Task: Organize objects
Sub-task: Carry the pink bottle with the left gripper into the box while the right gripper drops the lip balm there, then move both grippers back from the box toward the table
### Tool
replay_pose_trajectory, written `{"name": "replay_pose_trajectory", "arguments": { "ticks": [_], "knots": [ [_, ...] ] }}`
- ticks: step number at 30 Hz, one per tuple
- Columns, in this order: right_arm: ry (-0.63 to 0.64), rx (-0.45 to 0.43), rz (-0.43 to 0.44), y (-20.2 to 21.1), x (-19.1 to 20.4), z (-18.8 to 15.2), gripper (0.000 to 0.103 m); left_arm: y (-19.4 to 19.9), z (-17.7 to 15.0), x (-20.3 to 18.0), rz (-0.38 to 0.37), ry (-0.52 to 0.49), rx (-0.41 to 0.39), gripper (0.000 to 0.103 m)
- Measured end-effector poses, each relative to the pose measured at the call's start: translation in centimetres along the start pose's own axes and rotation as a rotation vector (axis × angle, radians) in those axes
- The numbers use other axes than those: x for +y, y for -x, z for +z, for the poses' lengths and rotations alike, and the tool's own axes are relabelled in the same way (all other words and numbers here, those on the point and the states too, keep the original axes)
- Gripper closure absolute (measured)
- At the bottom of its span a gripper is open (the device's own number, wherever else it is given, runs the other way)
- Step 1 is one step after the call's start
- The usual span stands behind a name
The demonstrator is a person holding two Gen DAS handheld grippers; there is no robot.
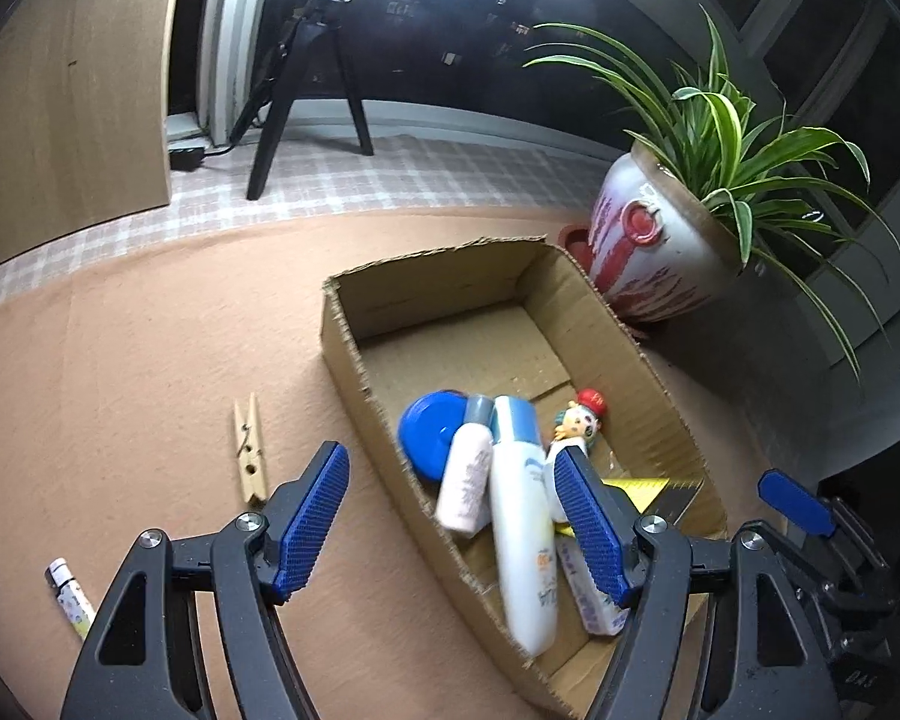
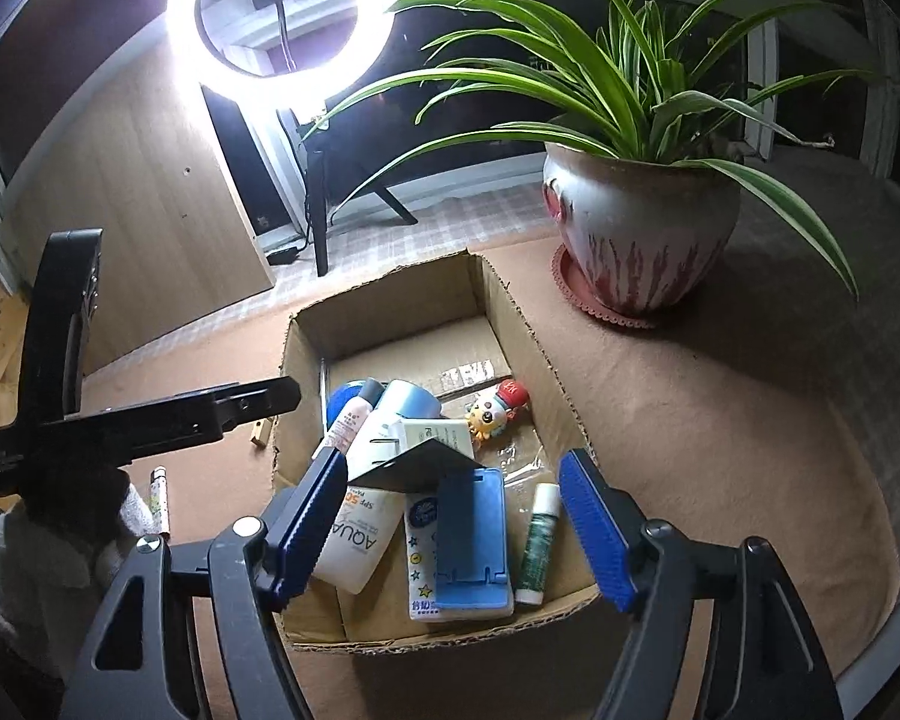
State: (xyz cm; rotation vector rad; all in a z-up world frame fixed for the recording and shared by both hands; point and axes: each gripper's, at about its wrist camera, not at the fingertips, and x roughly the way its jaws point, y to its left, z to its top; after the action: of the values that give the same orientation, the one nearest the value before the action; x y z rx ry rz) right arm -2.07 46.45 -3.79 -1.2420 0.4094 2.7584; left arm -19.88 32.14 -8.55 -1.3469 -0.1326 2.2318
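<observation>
A cardboard box (image 1: 354, 360) (image 2: 297, 336) sits on the brown felt mat. It holds a white sunscreen bottle (image 1: 525, 516) (image 2: 360, 540), a small pink bottle (image 1: 465, 480), a blue lid (image 1: 429, 432), a toy figure (image 1: 579, 417) (image 2: 495, 411), a blue phone stand (image 2: 471, 546) and a green tube (image 2: 540, 540). My left gripper (image 1: 453, 516) is open above the box's near left wall, holding nothing. My right gripper (image 2: 453, 516) is open and empty above the box's near end. A wooden clothespin (image 1: 249, 450) and a small patterned pen (image 1: 72, 597) (image 2: 161, 495) lie on the mat left of the box.
A potted spider plant (image 1: 660, 246) (image 2: 636, 234) on a pink saucer stands right of the box's far end. A ring light (image 2: 282, 12) on a tripod (image 1: 306, 96) stands behind the table. A wooden panel (image 1: 60, 102) is at the far left.
</observation>
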Motion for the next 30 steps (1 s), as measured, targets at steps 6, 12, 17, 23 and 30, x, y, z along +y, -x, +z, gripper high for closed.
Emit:
{"name": "replay_pose_trajectory", "arguments": {
  "ticks": [6, 12, 17, 23, 30],
  "knots": [
    [-0.005, 0.002, 0.014, -0.1, 0.7, -0.2, 0.033, 1.6, -1.3, 2.2, 0.023, 0.03, -0.005, 0.029],
    [-0.001, 0.012, 0.043, -0.1, 2.2, -0.6, 0.033, 3.7, -2.9, 5.1, 0.049, 0.062, -0.005, 0.029],
    [-0.006, 0.025, 0.075, 0.0, 3.7, -1.1, 0.033, 5.7, -4.8, 7.8, 0.069, 0.103, -0.01, 0.029],
    [-0.015, 0.068, 0.132, -0.1, 5.3, -2.0, 0.033, 7.7, -7.5, 11.4, 0.097, 0.161, 0.002, 0.029],
    [-0.002, 0.092, 0.187, 0.2, 8.0, -3.2, 0.033, 9.2, -10.9, 15.1, 0.12, 0.237, 0.02, 0.029]
  ]
}}
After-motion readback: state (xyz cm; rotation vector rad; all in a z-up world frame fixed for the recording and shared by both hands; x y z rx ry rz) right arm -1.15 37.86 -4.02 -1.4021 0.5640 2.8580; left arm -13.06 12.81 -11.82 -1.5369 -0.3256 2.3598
